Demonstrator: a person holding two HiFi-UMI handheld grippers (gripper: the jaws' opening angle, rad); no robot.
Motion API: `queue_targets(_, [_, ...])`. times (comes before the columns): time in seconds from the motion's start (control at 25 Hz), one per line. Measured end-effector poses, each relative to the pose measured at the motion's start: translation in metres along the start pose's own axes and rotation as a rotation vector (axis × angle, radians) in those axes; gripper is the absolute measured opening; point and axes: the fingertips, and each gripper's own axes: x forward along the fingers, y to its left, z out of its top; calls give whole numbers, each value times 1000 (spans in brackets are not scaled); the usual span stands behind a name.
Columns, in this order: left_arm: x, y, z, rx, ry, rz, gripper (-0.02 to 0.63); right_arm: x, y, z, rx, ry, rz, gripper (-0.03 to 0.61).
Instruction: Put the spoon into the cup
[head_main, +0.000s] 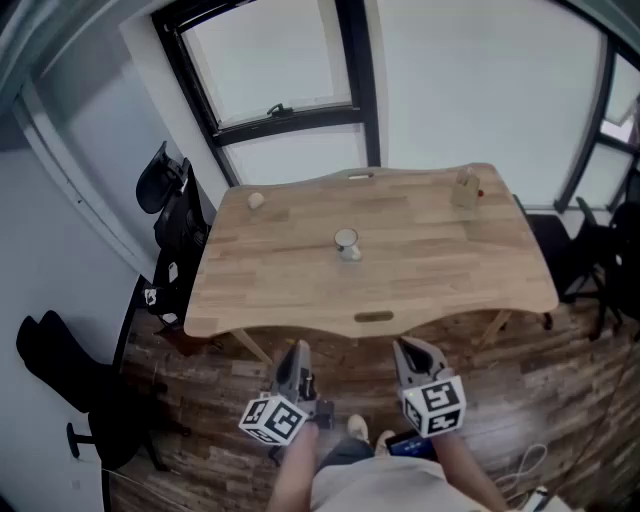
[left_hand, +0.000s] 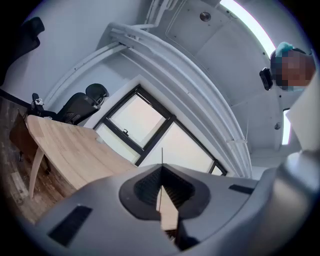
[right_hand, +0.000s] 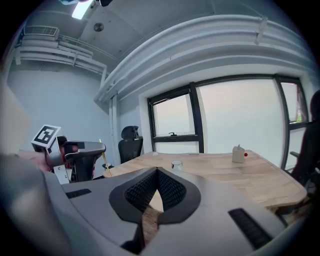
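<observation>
Left gripper, held low before the table's near edge: jaws closed on a thin yellow stick, judged to be the spoon, standing near upright. Right gripper, just beside it: jaws together, empty. Cup: middle of the table, well ahead, about midway between both grippers. The right gripper view shows spoon and cup; the left gripper view misses the cup; the head view loses the spoon.

Wooden table, dark-framed windows, plank floor
</observation>
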Motion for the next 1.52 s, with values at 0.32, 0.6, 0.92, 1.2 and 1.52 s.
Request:
queue_targets(0.32, [2,-6,1,3,-10,-6,0,-4,-5,7,-6,-26,4,-3])
queue_targets(0.6, [15,-9,2,10,-9,-8,0,4,-16,13,54,-63,32,-3])
queue_targets(0.92, [46,9,9,6,-18,-7,0,39,-28,19,38,-54,32,-3])
queue_targets(1.2, [106,42,16,-23,-15,-26,0,98,-56,23,34,-30,0,-3])
queue_targets(1.52, [213,98,43,-40,30,-62,0,207,-91,43,64,17,-54,-3])
